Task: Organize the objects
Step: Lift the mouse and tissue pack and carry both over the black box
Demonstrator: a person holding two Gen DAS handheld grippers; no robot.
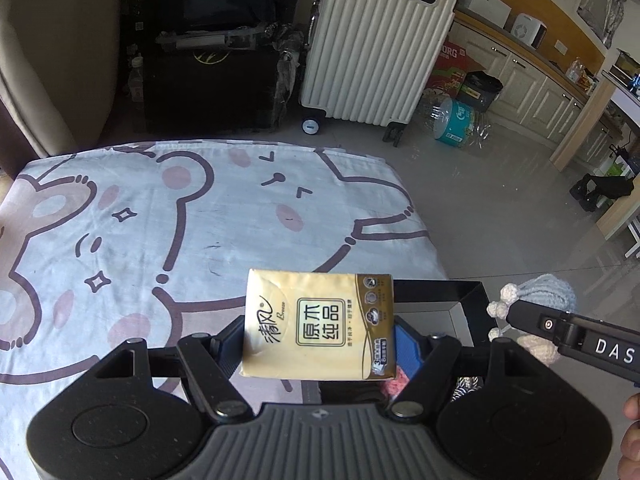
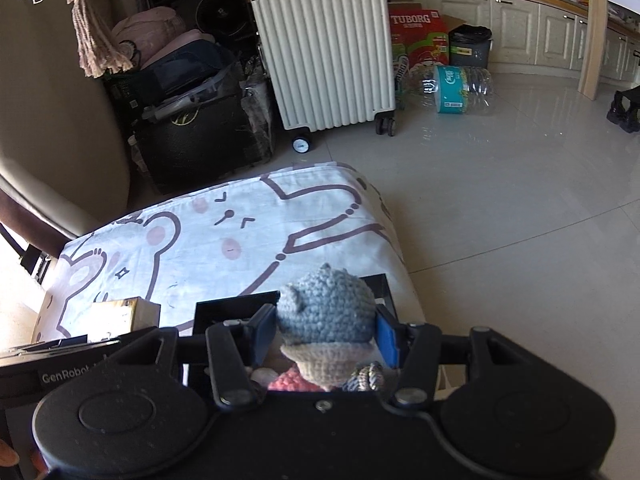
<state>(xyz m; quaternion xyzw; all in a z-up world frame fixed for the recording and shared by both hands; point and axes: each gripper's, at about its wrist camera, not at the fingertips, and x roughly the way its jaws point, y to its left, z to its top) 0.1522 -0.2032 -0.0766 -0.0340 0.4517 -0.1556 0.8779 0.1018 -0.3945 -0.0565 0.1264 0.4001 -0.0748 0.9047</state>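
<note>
My left gripper [image 1: 320, 340] is shut on a yellow tissue pack [image 1: 318, 324] and holds it above the near edge of a black bin [image 1: 468, 300]. My right gripper [image 2: 326, 340] is shut on a crocheted doll [image 2: 328, 324] with a grey-blue head, held over the same black bin [image 2: 236, 308]. In the left wrist view the right gripper [image 1: 516, 314] enters from the right with the doll [image 1: 536, 292] in its fingers. The tissue pack [image 2: 124, 314] shows at the left of the right wrist view.
The bin sits on a table covered by a cartoon bear cloth [image 1: 160, 220]. Beyond it stand a cream suitcase [image 1: 376, 48], black bags [image 1: 208, 80], a water bottle pack [image 1: 456, 122] on the tiled floor and kitchen cabinets [image 1: 528, 84].
</note>
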